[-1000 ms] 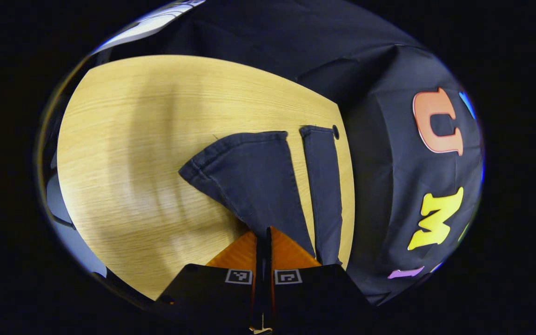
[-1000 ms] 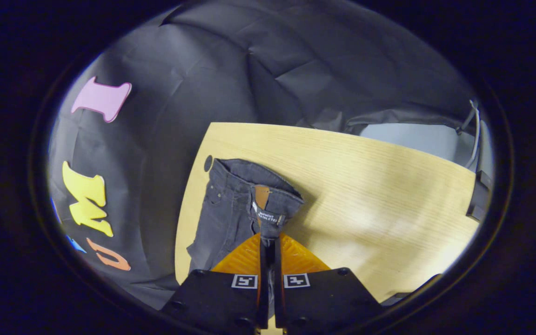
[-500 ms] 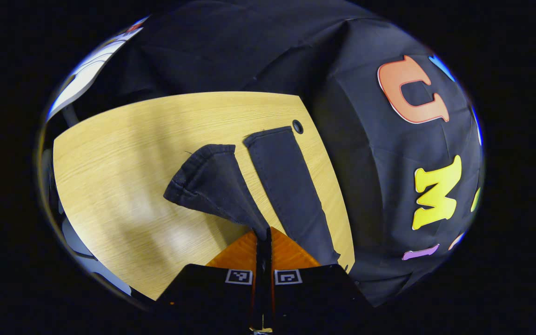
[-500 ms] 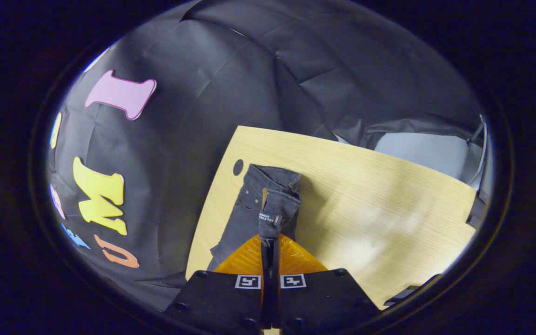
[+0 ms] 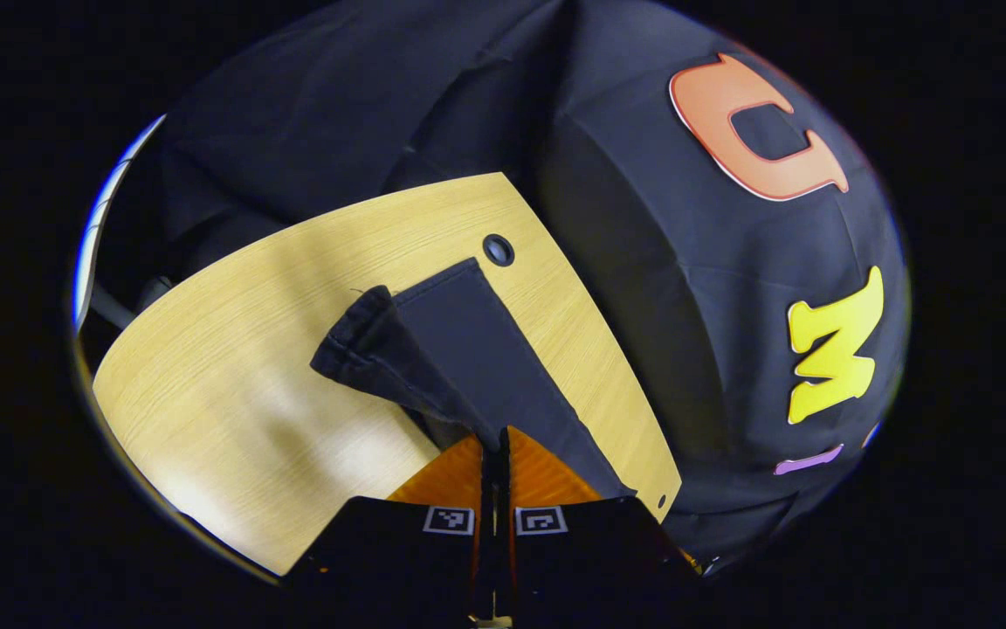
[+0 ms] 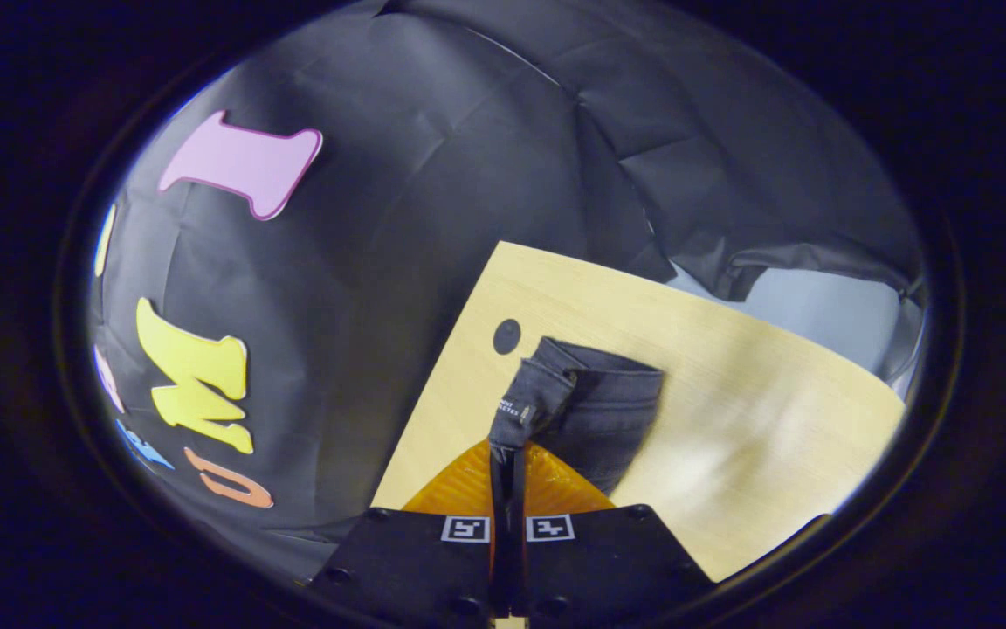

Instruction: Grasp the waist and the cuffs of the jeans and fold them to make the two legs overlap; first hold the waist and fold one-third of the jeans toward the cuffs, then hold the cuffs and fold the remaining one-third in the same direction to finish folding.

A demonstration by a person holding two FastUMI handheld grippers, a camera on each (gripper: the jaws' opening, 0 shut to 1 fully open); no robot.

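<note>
Dark jeans lie on a light wooden table. In the left gripper view, my left gripper [image 5: 494, 447] is shut on a cuff [image 5: 372, 354] of the jeans; that lifted leg hangs over the other leg [image 5: 485, 349], which lies flat toward the table's far corner. In the right gripper view, my right gripper [image 6: 507, 450] is shut on the waistband [image 6: 527, 409], and the waist end [image 6: 599, 406] is raised and doubled over itself above the table [image 6: 730, 419].
A round cable hole [image 5: 498, 250] sits in the table near the far edge, also seen as the hole [image 6: 506, 335] beside the waist. Black cloth walls the booth behind the table. Bare wood [image 5: 232, 376] spreads left of the legs.
Both grippers have carried their held edges across toward the table's far side. The lifted leg now overlaps the flat leg, and the waist half has swung over the other half.
</note>
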